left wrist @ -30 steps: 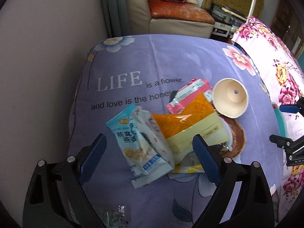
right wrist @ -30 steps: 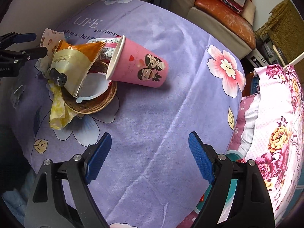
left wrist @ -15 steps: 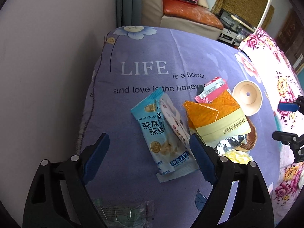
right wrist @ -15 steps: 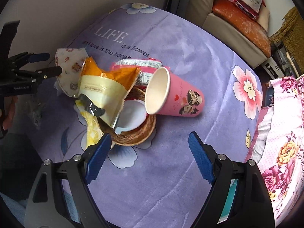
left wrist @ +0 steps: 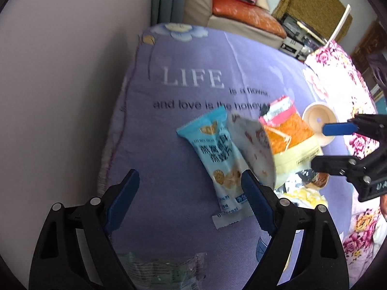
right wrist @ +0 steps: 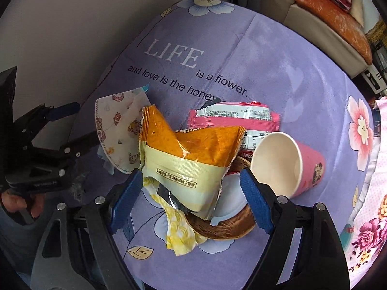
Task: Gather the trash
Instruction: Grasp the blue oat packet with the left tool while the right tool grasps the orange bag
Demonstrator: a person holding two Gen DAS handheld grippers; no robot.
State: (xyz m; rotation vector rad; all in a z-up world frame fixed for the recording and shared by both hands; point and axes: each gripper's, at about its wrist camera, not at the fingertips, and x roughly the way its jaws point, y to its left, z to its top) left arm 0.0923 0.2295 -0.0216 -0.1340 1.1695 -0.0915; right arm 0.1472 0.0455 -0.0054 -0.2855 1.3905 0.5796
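Trash lies on a purple tablecloth [left wrist: 193,55]. A blue snack packet [left wrist: 215,154] lies just beyond my open left gripper [left wrist: 188,198], with a white face mask [left wrist: 254,145] overlapping its right side. In the right wrist view, my open right gripper [right wrist: 188,200] hovers over an orange and yellow snack bag [right wrist: 186,162]. The bag rests on a brown wicker dish [right wrist: 225,227] with a crumpled yellow wrapper [right wrist: 179,232]. A pink paper cup [right wrist: 287,164] lies on its side, and a pink wrapper [right wrist: 232,118] sits behind the bag.
A clear plastic wrapper [left wrist: 164,265] lies at the near table edge under my left gripper. A wall [left wrist: 60,84] runs along the left. A sofa [left wrist: 232,14] stands behind the table. A floral-covered surface [left wrist: 343,72] adjoins the right side.
My right gripper has moved left and closer, so the snack bag now sits between its fingers. My left gripper has drifted left and back; the blue packet now lies to its right.
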